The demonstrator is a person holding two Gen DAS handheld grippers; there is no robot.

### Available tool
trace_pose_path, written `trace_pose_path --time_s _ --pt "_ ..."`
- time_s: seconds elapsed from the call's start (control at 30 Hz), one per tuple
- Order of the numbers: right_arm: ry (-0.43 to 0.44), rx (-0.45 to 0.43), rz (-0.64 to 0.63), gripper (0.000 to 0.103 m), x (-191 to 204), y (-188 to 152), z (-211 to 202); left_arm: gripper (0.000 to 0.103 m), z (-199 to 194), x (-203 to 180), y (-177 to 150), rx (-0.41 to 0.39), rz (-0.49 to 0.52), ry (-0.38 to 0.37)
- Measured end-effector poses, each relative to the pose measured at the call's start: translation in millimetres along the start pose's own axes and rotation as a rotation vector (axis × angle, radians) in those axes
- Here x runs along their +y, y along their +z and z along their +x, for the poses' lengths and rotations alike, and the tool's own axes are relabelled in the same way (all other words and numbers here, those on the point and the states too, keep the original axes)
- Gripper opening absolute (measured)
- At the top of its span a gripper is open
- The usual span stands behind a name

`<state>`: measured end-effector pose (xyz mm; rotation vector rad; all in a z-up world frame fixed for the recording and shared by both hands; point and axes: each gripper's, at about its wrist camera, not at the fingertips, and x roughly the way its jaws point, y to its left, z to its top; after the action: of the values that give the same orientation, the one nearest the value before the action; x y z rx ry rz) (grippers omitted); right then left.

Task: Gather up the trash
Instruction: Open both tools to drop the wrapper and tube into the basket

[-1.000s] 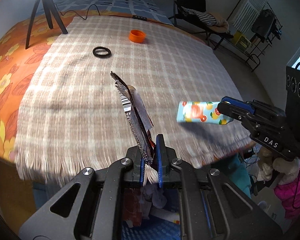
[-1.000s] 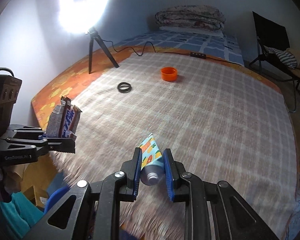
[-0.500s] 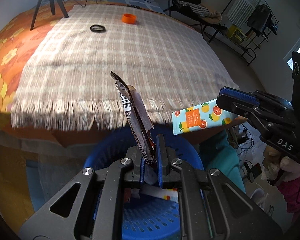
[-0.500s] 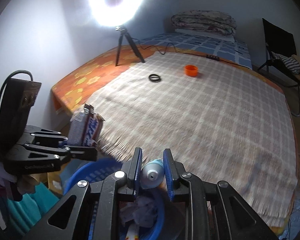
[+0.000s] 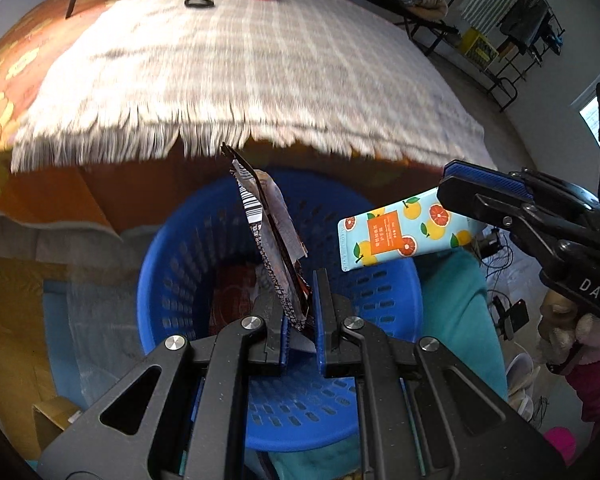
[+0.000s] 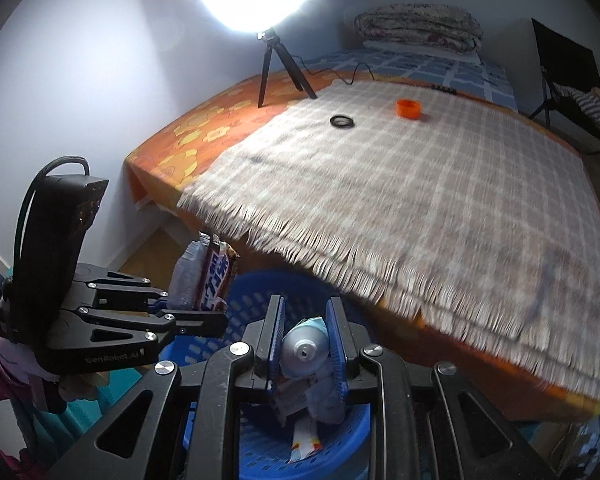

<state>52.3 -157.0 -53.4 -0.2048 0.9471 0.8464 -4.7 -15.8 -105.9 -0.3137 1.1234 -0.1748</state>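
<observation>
My left gripper is shut on a flat candy wrapper that sticks up over the blue laundry-style basket. The same wrapper and left gripper show at the left of the right wrist view. My right gripper is shut on a light-blue tube with orange fruit print, cap toward the camera, above the basket. From the left wrist view the tube hangs over the basket's right rim, held by the right gripper. Crumpled wrappers lie inside the basket.
A plaid blanket with fringe covers the bed; an orange cap and a black ring lie on it far back. A ring light on a tripod stands on the bed. A chair and rack stand at the right.
Both grippers have pulled back off the bed edge with their items; the blue basket has come into view below them and both items now hang over it.
</observation>
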Motion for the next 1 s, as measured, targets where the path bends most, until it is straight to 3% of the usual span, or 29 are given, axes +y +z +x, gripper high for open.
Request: trace_pose_path --time_s 0.27,0.8,0.9,0.97,1.0 --pt "-0.002 0.042 0.014 0.021 5.0 -20.9 10.6 0.008 23.4 6.4 -20.1 0.062 -0.016 0.029" --pt "0.001 0.117 0.075 0.021 -2.5 -49.7 43.1 0.008 45.6 14.0 -30.1 0.124 -0.029 0.081" --pt "0.005 0.134 0.089 0.022 -5.2 -53.5 49.7 0.021 49.0 16.5 -31.5 0.133 -0.041 0.090" --pt "0.001 0.141 0.094 0.022 -6.4 -55.7 53.0 0.045 48.6 18.2 -31.3 0.130 -0.047 0.098" --pt "0.001 0.144 0.095 0.023 -6.4 -56.1 54.1 0.048 47.8 18.1 -31.0 0.123 -0.046 0.105"
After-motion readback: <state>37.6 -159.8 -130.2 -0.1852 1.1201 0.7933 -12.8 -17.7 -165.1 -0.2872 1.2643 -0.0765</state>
